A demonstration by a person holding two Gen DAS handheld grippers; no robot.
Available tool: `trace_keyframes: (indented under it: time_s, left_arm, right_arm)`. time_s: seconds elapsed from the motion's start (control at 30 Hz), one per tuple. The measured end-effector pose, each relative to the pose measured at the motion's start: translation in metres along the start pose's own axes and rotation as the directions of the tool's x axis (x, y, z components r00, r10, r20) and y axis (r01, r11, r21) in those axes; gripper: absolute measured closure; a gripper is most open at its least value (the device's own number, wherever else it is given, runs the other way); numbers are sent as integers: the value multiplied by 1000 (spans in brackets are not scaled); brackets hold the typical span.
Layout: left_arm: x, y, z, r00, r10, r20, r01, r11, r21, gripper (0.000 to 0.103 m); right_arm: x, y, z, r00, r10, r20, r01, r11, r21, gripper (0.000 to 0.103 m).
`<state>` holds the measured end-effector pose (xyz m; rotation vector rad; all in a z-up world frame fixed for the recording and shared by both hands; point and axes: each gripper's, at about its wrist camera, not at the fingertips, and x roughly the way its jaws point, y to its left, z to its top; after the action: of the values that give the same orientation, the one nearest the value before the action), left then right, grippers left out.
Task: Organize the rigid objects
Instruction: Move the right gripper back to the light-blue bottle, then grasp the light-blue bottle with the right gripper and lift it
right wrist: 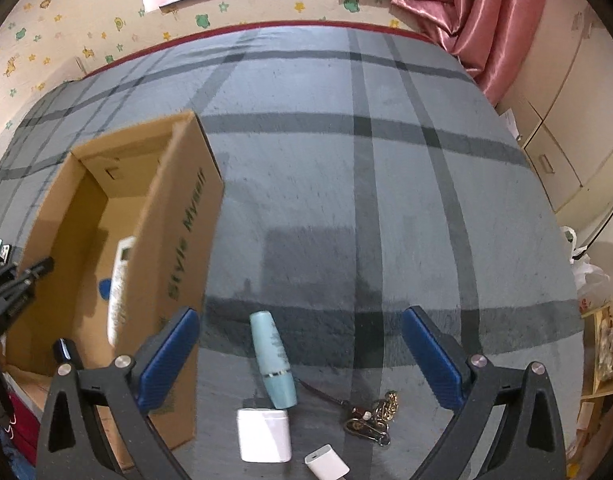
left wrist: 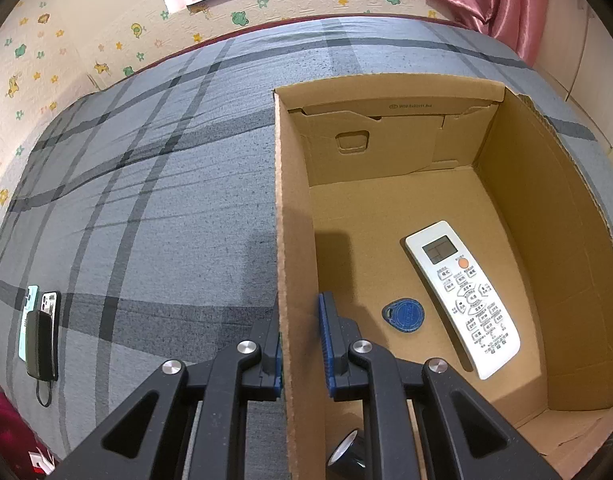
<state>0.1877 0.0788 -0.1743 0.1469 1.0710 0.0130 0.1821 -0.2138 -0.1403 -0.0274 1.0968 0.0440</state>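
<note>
My left gripper (left wrist: 300, 344) is clamped on the cardboard box's (left wrist: 290, 240) left wall. Inside lie a white AC remote (left wrist: 462, 296) and a blue key fob (left wrist: 403, 314). My right gripper (right wrist: 300, 356) hangs wide open, holding nothing, over a teal tube (right wrist: 274, 360); near it, a white case (right wrist: 263, 435), a charger plug (right wrist: 326, 467) and a keychain (right wrist: 370, 420).

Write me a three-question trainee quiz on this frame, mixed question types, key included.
1. True or false: the white remote lies inside the cardboard box.
2. What does the left gripper straddle: (a) the box's wall, (b) the blue key fob, (c) nothing?
3. Fill in: the teal tube lies on the bed between the open fingers of the ____ gripper.

Key: 1 true; 2 a; 3 right.
</note>
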Motion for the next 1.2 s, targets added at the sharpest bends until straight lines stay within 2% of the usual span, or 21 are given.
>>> trace_keyframes:
  time_s: [0.43,1.0,1.07,1.2]
  left_arm:
    - [0,-2,0,1000,6,-3,-6,1000,2,88]
    - [1,-2,1,1000,7,-5,-7,1000,6,87]
    - [2,-1,1,1000,5,-6,-5,1000,3,87]
    - [1,-2,1,1000,8,-4,-8,1000,5,87]
  right_arm:
    - [50,-3,-34,998,15,-62,-16,1000,-18,0]
    - [84,14,-33,992,18,-128,-24,999,-48,0]
    - [87,17,-34,991,17,-133,-24,998,-52,5]
    - [91,25,-35,990,21,-142,-31,997,-68,23]
